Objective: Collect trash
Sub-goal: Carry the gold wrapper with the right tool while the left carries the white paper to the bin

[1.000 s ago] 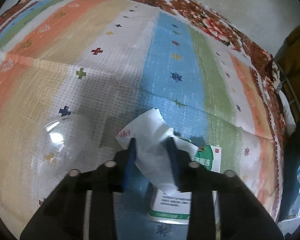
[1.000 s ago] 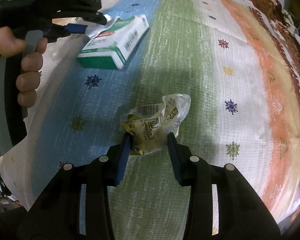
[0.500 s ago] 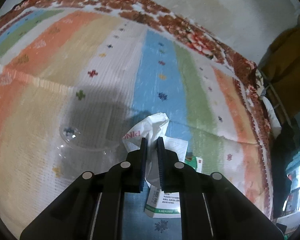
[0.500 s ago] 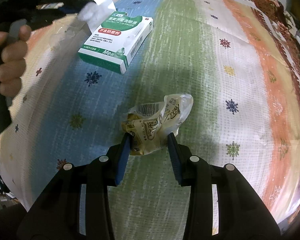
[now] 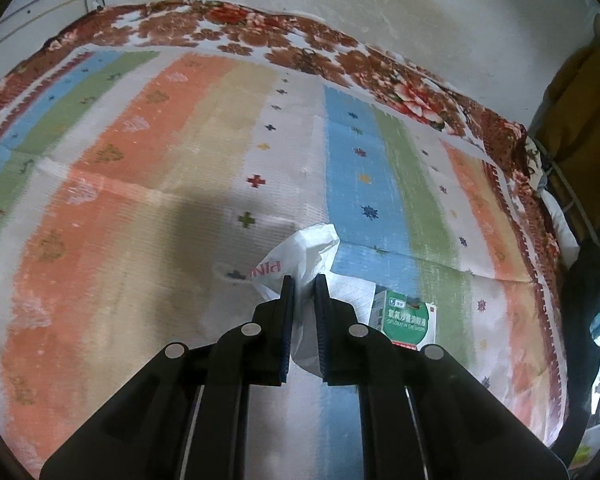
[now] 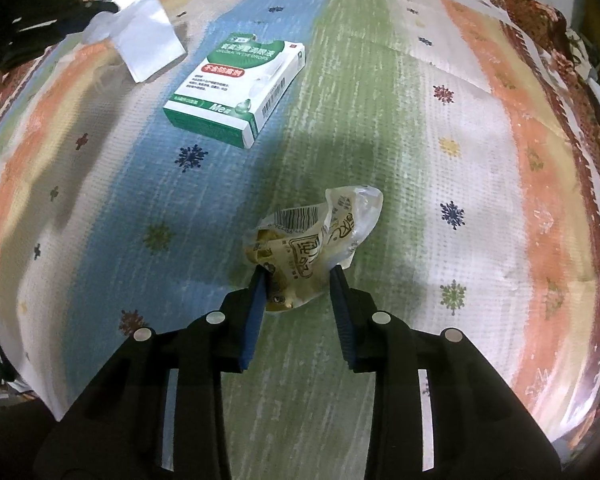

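White wrapper (image 5: 300,256) now pinched and lifted by left hand-held gripper (image 5: 304,284); right hand-held gripper (image 6: 298,276) just closing onto yellow packet (image 6: 312,240).

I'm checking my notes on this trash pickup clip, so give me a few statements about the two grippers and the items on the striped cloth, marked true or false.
1. The left gripper is clamped on a white tissue packet. True.
2. The right gripper has a crumpled yellow snack wrapper between its fingers. True.
3. The green and white eye drops box stands upright. False: it lies flat on the striped cloth.
4. The right gripper holds the box. False: the box lies apart, farther away.
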